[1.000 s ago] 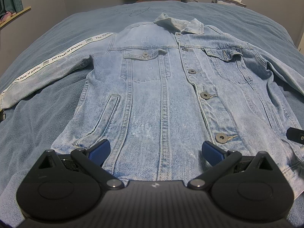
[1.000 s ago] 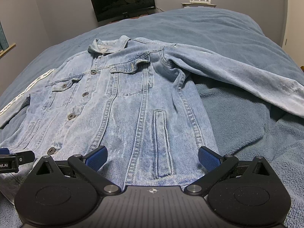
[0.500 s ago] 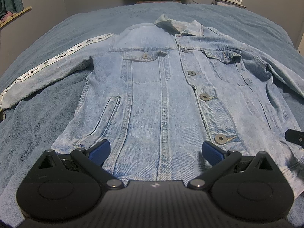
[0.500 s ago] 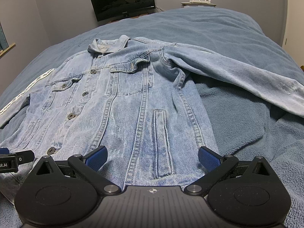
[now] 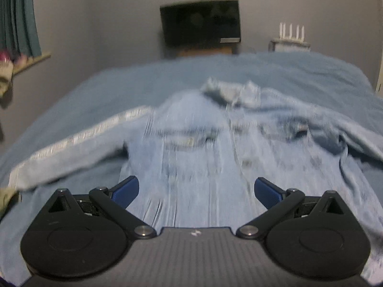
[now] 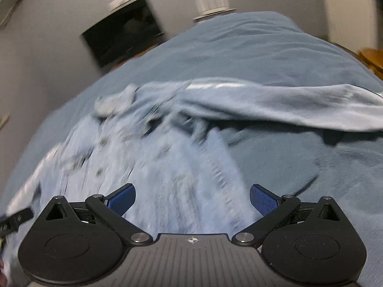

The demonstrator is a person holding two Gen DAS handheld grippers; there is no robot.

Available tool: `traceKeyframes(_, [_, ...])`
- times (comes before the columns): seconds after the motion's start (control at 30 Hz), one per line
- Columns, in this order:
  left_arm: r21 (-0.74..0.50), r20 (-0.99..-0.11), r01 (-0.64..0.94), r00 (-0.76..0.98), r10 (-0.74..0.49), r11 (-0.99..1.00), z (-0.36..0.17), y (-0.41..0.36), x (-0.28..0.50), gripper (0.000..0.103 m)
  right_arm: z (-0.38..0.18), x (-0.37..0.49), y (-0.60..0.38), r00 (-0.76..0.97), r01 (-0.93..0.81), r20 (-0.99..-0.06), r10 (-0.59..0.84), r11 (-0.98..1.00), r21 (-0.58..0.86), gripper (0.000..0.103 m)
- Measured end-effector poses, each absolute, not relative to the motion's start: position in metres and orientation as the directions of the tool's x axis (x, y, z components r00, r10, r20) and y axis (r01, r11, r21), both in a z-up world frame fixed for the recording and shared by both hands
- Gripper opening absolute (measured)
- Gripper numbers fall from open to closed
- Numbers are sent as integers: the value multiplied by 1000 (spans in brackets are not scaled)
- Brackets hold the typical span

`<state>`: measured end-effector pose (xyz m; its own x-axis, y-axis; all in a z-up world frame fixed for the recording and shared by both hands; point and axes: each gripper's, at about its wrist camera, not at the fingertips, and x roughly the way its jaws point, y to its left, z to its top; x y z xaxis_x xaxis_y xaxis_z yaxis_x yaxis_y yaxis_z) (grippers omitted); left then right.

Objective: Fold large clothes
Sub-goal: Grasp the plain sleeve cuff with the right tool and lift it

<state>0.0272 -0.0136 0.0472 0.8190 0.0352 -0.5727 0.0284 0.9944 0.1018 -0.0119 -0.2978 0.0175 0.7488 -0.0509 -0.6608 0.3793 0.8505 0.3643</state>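
A pale blue denim jacket (image 5: 203,157) lies front-up on the bed, collar (image 5: 229,91) at the far end, both sleeves spread sideways. Its left sleeve (image 5: 79,141) carries a white printed stripe. My left gripper (image 5: 196,191) is open over the jacket's lower front, nothing between its blue pads. In the right wrist view the jacket (image 6: 172,174) is blurred and tilted, its other sleeve (image 6: 287,105) stretching right. My right gripper (image 6: 192,197) is open above the jacket's lower right panel. The other gripper's tip (image 6: 14,220) shows at the left edge.
The blue fleece bedspread (image 5: 287,76) covers the whole bed (image 6: 299,167). Beyond its far end a dark TV (image 5: 201,21) and a white router (image 5: 290,38) stand against the grey wall. A teal curtain (image 5: 16,16) and a sill are at the left.
Both cameras have tipped up and dropped lower towards the jacket's hem, blurring the views; the right one has also rolled. Both grippers stay open and the jacket lies as before.
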Motion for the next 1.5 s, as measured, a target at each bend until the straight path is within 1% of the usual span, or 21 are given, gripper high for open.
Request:
traceKeyframes(0.07, [86,-546,38,837,15,996,52,-19,36,103,16,-12,-319,745,438,-663,-75,805,400,103])
traceKeyframes(0.1, [72,-555,39,832,7,997,51,-21,42,103,15,-13,-332,739,469,-669,-85,778,419,103])
traceKeyframes(0.23, [-60,-626,76,774,-97,995,35,-21,60,103,6,-21,-385,708,597,-699,-97,610,520,102])
traceKeyframes(0.3, [-82,-652,69,751,-106,994,19,-19,64,103,1,-29,-411,704,639,-702,-107,527,560,98])
traceKeyframes(0.33, [-66,-667,60,740,-89,996,11,-19,66,103,-1,-32,-423,700,658,-705,-119,491,571,96])
traceKeyframes(0.4, [-3,-687,68,724,-51,998,-8,-22,68,103,-7,-37,-444,682,699,-716,-153,426,575,91])
traceKeyframes(0.47, [35,-710,84,703,-35,996,-19,-25,70,103,-14,-42,-461,658,737,-730,-183,353,576,80])
traceKeyframes(0.5, [30,-722,93,690,-43,995,-22,-25,72,103,-20,-45,-467,651,750,-733,-195,313,583,77])
traceKeyframes(0.57, [6,-735,106,675,-68,994,-27,-24,75,103,-31,-44,-477,644,765,-734,-217,221,606,65])
traceKeyframes(0.67, [-25,-744,104,662,-88,994,-31,-21,81,103,-41,-48,-488,644,759,-709,-287,125,639,57])
traceKeyframes(0.8, [-54,-773,104,625,-108,993,-40,-20,88,103,-47,-56,-502,661,713,-642,-390,57,699,54])
traceKeyframes(0.87, [-74,-778,100,616,-120,992,-43,-19,91,103,-56,-61,-508,652,702,-643,-402,0,712,44])
traceKeyframes(0.9, [-82,-780,95,614,-124,992,-43,-19,92,103,-62,-62,-510,647,698,-647,-403,-26,715,42])
traceKeyframes(0.97, [-100,-782,85,609,-131,991,-45,-17,94,103,-72,-66,-515,640,687,-654,-404,-81,722,27])
traceKeyframes(1.03, [-114,-785,74,604,-136,991,-46,-15,95,103,-78,-72,-517,649,650,-626,-432,-115,752,26])
traceKeyframes(1.13, [-132,-788,61,599,-142,989,-48,-13,96,103,-85,-78,-522,650,612,-594,-474,-136,779,22])
traceKeyframes(1.2, [-135,-789,60,598,-144,989,-49,-13,97,103,-87,-78,-524,651,609,-583,-485,-125,783,15])
traceKeyframes(1.23, [-137,-788,60,599,-145,989,-49,-13,97,103,-83,-76,-522,648,626,-582,-491,-92,774,8])
traceKeyframes(1.3, [-139,-784,61,603,-148,988,-48,-12,97,103,-68,-74,-520,652,648,-554,-518,-1,762,6])
traceKeyframes(1.4, [-143,-780,69,606,-156,987,-46,-12,97,103,-37,-66,-506,670,669,-475,-571,187,719,6])
traceKeyframes(1.5, [-100,-728,93,672,-137,991,-32,-14,98,103,-1,-58,-489,720,652,-371,-586,390,650,6])
